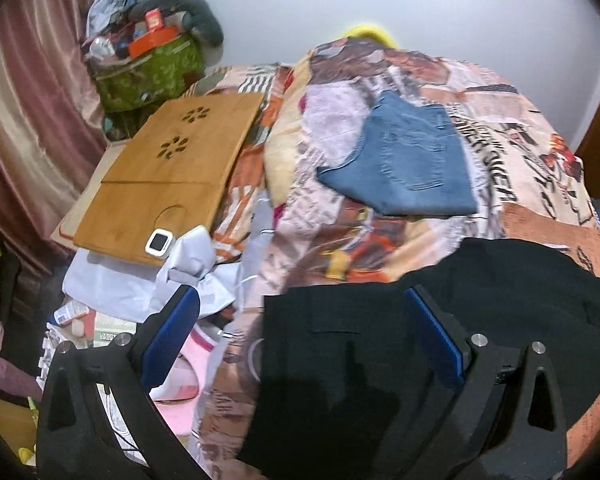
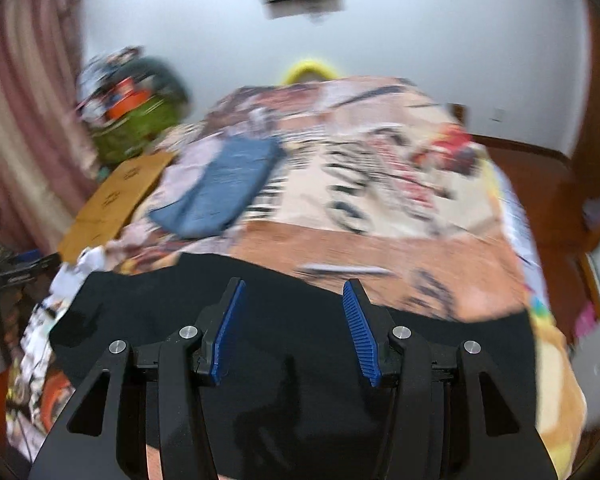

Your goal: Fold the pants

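Black pants [image 1: 480, 304] lie spread on the near part of a bed with a patterned blanket [image 1: 380, 236]. My left gripper [image 1: 300, 308] is open wide above the pants' left edge, with nothing between its blue pads [image 1: 434, 336]. In the blurred right wrist view the black pants [image 2: 300, 340] fill the foreground. My right gripper [image 2: 294, 300] hangs over them with its jaws apart and nothing held. A folded pair of blue jeans [image 1: 404, 160] rests further back on the blanket, also visible as blue jeans [image 2: 224, 188].
A wooden lap tray [image 1: 168, 172] with a small white device [image 1: 159, 243] lies at the bed's left side. Behind it stands a green bag [image 1: 148, 72] piled with clutter. White cloth and loose items [image 1: 140, 292] lie by the bed's left edge. A pink curtain [image 1: 28, 120] hangs left.
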Demonstrator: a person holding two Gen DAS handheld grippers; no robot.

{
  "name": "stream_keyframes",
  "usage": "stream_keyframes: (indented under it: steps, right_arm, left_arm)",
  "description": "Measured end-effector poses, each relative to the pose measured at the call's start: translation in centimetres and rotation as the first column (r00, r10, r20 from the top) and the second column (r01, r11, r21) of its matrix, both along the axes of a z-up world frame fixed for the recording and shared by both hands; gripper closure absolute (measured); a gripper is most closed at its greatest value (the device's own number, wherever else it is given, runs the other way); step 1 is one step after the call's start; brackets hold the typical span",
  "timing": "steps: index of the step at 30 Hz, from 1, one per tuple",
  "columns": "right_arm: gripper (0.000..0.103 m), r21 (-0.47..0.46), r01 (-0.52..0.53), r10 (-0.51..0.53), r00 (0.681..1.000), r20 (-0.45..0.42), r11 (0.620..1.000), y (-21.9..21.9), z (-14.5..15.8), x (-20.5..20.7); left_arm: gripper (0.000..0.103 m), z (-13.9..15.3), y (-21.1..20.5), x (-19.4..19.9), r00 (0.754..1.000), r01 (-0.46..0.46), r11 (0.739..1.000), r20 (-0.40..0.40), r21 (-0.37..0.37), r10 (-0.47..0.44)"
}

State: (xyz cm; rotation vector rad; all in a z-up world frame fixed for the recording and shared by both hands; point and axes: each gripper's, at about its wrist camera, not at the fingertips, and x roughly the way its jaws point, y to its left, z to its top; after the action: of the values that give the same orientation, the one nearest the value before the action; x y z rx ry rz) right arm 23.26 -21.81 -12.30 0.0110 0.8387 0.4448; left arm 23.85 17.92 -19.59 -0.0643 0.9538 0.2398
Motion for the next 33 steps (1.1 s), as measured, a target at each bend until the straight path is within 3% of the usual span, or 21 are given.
stream_keyframes:
  steps: [8, 11, 13, 19, 24, 27, 29, 31, 33]
  right_arm:
    - [0.055, -0.089, -0.225, 0.225, 0.974, -0.01, 0.97, 9.3, -1.0, 3.3]
    - [0.043, -0.108, -0.275, 0.274, 0.961, -0.021, 0.955, 11.6, -1.9, 4.4]
    - [0.043, -0.129, -0.299, 0.298, 0.954, -0.031, 0.945, 13.2, -2.8, 5.1]
    - [0.043, -0.134, -0.36, 0.339, 0.928, -0.153, 0.923, 16.3, -6.6, 7.8]
    - [0.043, -0.123, -0.382, 0.342, 0.903, -0.26, 0.916, 18.4, -9.5, 10.9]
    - [0.043, -0.099, -0.394, 0.343, 0.878, -0.333, 0.914, 19.4, -11.3, 12.3]
    - [0.043, -0.083, -0.409, 0.354, 0.861, -0.366, 0.909, 19.7, -12.1, 12.6]
    - [0.043, -0.082, -0.427, 0.366, 0.846, -0.387, 0.9, 20.2, -12.8, 12.5]
    - [0.051, -0.086, -0.44, 0.371, 0.834, -0.407, 0.894, 20.5, -13.5, 12.4]
  left_arm:
    - [0.001, -3.3, 3.2, 1.5, 0.998, -0.021, 1.0, -0.06, -0.022, 0.02]
    - [0.001, -4.8, 3.2, 2.1, 0.996, -0.007, 1.0, -0.086, -0.025, 0.005]
    - [0.009, -5.9, 2.8, 2.6, 0.994, 0.014, 1.0, -0.109, -0.024, -0.017]
    - [0.018, -8.9, 1.7, 4.2, 0.979, 0.073, 0.994, -0.185, -0.083, -0.088]
    - [0.018, -10.1, 0.5, 4.4, 0.961, 0.142, 0.98, -0.218, -0.139, -0.17]
    - [0.018, -11.0, -0.3, 4.4, 0.951, 0.169, 0.976, -0.239, -0.135, -0.197]
    - [0.023, -11.1, -0.3, 4.4, 0.953, 0.167, 0.975, -0.23, -0.144, -0.197]
    - [0.036, -10.7, -0.1, 4.2, 0.96, 0.154, 0.976, -0.21, -0.151, -0.184]
    - [0.042, -10.5, -0.3, 3.9, 0.96, 0.168, 0.976, -0.203, -0.137, -0.194]
